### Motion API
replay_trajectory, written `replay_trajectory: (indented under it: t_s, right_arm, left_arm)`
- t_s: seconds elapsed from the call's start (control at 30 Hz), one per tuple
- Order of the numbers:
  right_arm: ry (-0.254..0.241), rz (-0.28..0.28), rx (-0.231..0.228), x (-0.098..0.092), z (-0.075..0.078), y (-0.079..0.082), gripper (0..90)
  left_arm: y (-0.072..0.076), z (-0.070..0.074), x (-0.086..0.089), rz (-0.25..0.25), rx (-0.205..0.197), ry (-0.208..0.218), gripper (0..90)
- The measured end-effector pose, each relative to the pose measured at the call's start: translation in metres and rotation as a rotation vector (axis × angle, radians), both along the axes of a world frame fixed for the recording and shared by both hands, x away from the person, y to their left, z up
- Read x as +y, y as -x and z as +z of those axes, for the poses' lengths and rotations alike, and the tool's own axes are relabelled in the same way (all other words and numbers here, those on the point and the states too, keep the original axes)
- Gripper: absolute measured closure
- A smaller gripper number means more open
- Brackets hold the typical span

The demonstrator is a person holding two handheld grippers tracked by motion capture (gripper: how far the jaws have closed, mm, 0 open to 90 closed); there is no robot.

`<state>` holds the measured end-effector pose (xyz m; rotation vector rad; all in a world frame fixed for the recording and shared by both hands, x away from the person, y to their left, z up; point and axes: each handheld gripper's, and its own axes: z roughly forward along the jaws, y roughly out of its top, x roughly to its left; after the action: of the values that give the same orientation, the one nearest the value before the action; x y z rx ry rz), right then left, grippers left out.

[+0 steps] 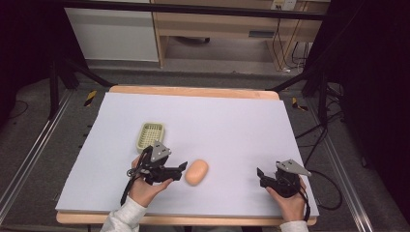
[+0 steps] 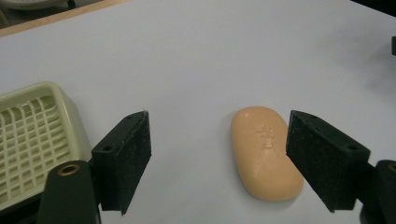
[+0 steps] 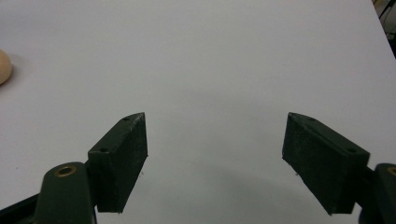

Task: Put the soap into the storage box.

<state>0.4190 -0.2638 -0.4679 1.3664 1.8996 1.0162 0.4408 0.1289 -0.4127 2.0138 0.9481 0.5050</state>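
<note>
soap dish (image 2: 32, 140) and soap (image 3: 3, 66) are each cut off by frame edges.

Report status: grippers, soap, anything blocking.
Left gripper open, soap bar between fingers, ungrasped. Right gripper open, empty. Soap dish empty, beside left gripper. Nothing blocking.

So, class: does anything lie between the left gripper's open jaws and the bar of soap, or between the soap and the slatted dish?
Nothing visible does. The left gripper is open, the soap lies on bare white table beside its right jaw, and the dish sits apart with nothing between.
</note>
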Motion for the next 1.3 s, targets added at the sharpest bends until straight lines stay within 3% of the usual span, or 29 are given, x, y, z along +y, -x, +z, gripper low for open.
replay_trajectory:
  t_s: [1.3]
  right_arm:
    - [-0.002,0.008,0.005,0.001,0.0,-0.001,23.2]
  left_arm:
    - [-0.01,-0.012,-0.045,-0.065,0.067,-0.075,19.2]
